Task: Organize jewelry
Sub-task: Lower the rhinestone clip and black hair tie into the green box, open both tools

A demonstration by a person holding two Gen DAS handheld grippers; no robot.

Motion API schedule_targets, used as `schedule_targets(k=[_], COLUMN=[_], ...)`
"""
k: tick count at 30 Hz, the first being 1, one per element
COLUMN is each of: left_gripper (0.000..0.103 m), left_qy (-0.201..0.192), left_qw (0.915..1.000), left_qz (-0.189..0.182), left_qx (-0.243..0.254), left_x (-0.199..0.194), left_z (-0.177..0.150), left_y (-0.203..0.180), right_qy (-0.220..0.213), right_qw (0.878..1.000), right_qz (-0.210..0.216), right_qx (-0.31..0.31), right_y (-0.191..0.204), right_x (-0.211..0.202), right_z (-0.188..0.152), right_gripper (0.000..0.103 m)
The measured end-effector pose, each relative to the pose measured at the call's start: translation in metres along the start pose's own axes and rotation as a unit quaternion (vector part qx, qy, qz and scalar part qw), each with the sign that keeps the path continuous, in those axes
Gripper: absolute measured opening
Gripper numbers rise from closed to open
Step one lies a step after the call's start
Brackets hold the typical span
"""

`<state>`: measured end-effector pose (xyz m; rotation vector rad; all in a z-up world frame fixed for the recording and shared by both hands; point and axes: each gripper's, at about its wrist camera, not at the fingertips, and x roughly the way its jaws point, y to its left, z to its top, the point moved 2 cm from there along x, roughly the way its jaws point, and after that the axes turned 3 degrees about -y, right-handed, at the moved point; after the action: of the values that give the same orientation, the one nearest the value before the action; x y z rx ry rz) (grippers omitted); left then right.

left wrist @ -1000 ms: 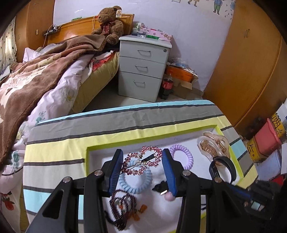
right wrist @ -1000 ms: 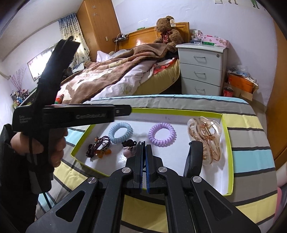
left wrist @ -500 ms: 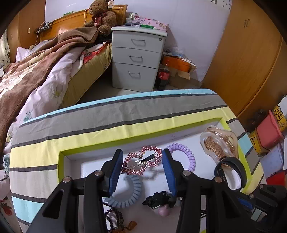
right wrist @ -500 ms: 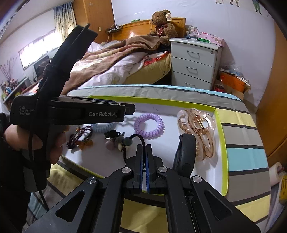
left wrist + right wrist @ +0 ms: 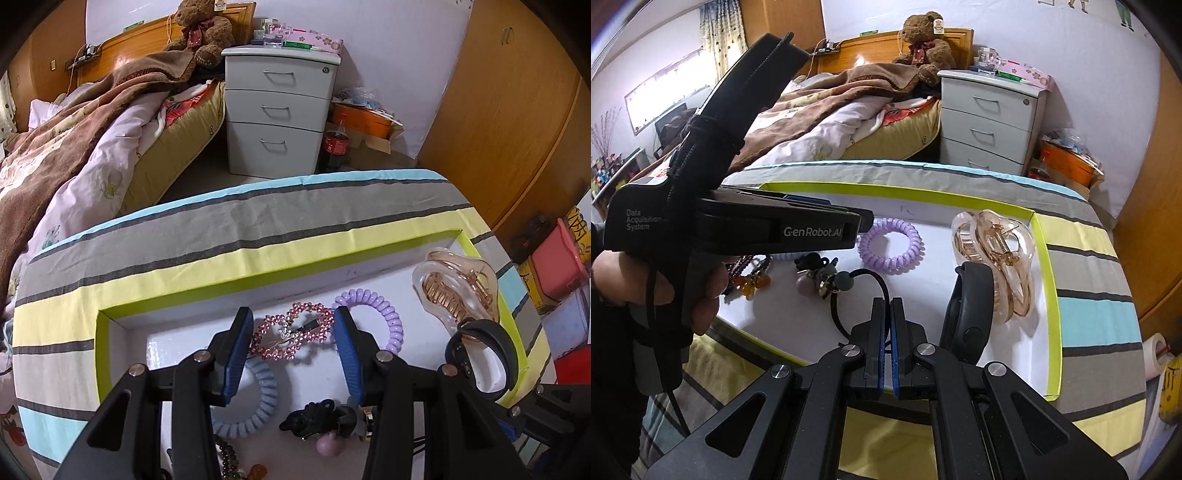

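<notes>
Left claw (image 5: 293, 347): set wide over the shallow white tray with lime-green rim (image 5: 236, 291), blue-padded fingers (image 5: 236, 354) flanking the pink rhinestone hair clip (image 5: 295, 334); actual contact between pads and clip cannot be told. Clip placed toward the tray's far wall, overlapping the top of the pale blue spiral hair tie (image 5: 255, 402) and just beside the lilac spiral hair tie (image 5: 373, 314).

Right claw (image 5: 886, 321): pressed narrow, pads clamped on the thin black elastic cord (image 5: 871, 284) of the hair tie with grey and pink beads (image 5: 827, 278). Cord looped up from the pads to the beads, which rest on the tray floor near the middle.

Remaining tray contents: translucent amber plastic claw clip (image 5: 1001, 254) at the right end near the rim; black band-shaped item (image 5: 967, 310) leaning against it, propped on edge; dark purple beaded bracelet with orange beads (image 5: 750, 275) at the left end, partly hidden behind the left handle.

Tray positioned on the surface with striped cloth in grey, yellow and light blue (image 5: 221, 236). Left handle gripped by a bare hand (image 5: 701, 291) in the right wrist view.
</notes>
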<state>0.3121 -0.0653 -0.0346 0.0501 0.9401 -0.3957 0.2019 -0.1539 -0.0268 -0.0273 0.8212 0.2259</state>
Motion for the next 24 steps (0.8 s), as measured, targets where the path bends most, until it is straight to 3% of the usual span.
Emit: schedule_targets(k=[12, 24], left_gripper=[0.051, 0.058], left_qy=[0.001, -0.006], left_qw=[1.0000, 0.9999], left_qz=[0.007, 0.011], left_qx=[0.001, 0.005], left_x=[-0.0004, -0.0093], left_z=[-0.0014, -0.0042], left_y=[0.0000, -0.0033], right_qy=[0.003, -0.005], right_qw=[1.000, 1.000], right_qz=[-0.005, -0.003], right_qx=[-0.003, 0.003], right_y=[0.0015, 0.0013], right_x=[0.0016, -0.0049], right_z=[-0.0006, -0.0023], right_gripper=[0.003, 0.011])
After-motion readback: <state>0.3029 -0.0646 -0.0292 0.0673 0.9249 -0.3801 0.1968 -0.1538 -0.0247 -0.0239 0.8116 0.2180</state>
